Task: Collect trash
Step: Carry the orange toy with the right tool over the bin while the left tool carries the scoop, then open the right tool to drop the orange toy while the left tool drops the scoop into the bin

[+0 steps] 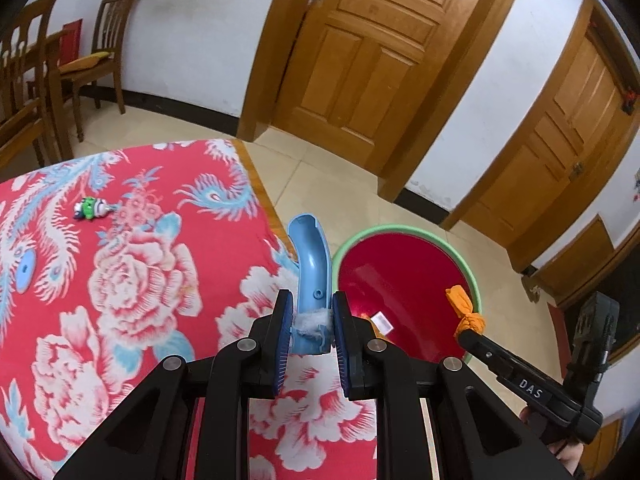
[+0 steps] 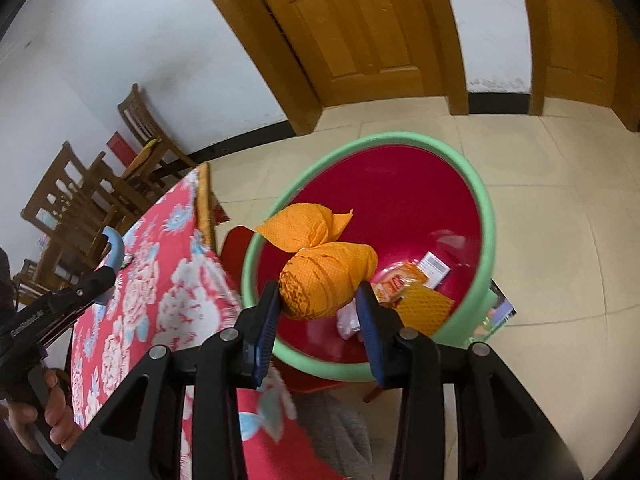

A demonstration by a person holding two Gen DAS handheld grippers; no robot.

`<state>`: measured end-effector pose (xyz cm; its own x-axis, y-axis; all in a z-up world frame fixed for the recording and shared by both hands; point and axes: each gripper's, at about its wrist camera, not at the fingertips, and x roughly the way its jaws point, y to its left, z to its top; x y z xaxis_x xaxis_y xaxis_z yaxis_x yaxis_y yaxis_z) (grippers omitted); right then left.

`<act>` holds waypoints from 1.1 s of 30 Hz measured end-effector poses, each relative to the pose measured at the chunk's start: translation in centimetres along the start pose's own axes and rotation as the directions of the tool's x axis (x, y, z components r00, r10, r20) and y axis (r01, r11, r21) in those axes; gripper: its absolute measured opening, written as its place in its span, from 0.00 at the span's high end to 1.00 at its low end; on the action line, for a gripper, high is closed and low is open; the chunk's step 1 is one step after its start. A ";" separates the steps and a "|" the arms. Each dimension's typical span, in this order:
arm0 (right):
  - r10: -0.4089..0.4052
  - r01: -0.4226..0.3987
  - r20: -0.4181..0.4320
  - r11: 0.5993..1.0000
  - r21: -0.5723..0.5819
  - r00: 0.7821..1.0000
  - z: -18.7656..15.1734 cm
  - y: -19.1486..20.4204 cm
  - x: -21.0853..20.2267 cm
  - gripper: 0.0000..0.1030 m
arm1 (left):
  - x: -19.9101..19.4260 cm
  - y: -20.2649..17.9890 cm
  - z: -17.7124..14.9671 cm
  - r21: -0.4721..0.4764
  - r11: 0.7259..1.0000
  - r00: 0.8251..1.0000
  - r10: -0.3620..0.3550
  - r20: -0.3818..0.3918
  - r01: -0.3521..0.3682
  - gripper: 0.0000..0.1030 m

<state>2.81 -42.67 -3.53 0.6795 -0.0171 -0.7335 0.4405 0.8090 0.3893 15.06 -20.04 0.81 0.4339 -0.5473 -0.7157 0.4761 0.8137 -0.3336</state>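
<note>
While the left gripper (image 1: 312, 322) is pinching a curved blue plastic piece (image 1: 310, 264) that sticks out toward twelve o'clock, the right gripper (image 2: 318, 300) is clamping an orange mesh bundle (image 2: 326, 276) between its pads, hanging over the green-rimmed red basin (image 2: 486, 208), where wrappers (image 2: 400, 280) are lying.

Lettering "DAS", white on black, printed on the body of the right gripper (image 1: 466, 330), at about 4 o'clock in the left wrist view. Faint lettering on the body of the left gripper (image 2: 110, 270), at about 9 o'clock in the right wrist view, too blurred to read. Print on the white card (image 2: 434, 267) and orange wrapper (image 2: 398, 280) inside the basin (image 2: 486, 216), illegible.
</note>
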 end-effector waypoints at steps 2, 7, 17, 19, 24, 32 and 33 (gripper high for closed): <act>-0.011 0.011 -0.003 1.000 0.016 1.000 -0.1 -0.6 0.1 0.58 | 0.3 -0.4 -0.2 0.005 1.000 1.000 -0.006 -0.008 0.006 0.81; -0.023 0.023 -0.008 0.998 0.058 1.000 0.0 -2.0 0.3 0.55 | 1.2 -1.3 -0.5 0.017 1.000 0.999 -0.025 -0.031 0.025 0.81; -0.013 0.013 -0.005 0.996 0.088 1.000 -0.2 -3.2 -0.2 0.53 | 2.9 -3.3 -0.9 0.054 0.997 0.996 -0.048 -0.069 0.052 0.81; -0.010 0.010 0.000 0.996 0.092 1.000 -0.2 -3.4 -0.5 0.53 | 3.3 -3.7 -1.0 0.062 0.997 0.996 -0.051 -0.079 0.056 0.81; -0.007 0.005 0.015 0.995 0.098 1.000 -0.1 -3.7 -1.3 0.51 | 4.6 -5.1 -1.5 0.091 0.993 0.992 -0.065 -0.104 0.075 0.81; -0.012 0.008 0.031 0.992 0.123 0.999 0.1 -4.9 -1.9 0.51 | 7.0 -7.8 -2.4 0.147 0.983 0.984 -0.088 -0.158 0.111 0.80; -0.013 0.009 0.031 0.992 0.126 0.999 0.1 -4.9 -1.9 0.51 | 7.3 -8.1 -2.5 0.150 0.983 0.983 -0.086 -0.161 0.110 0.80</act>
<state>-0.58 -46.64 -4.03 0.6918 -0.0458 -0.7207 0.5167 0.7285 0.4497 12.49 -30.11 -3.26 0.2623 -0.5762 -0.7741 0.6301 0.7098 -0.3148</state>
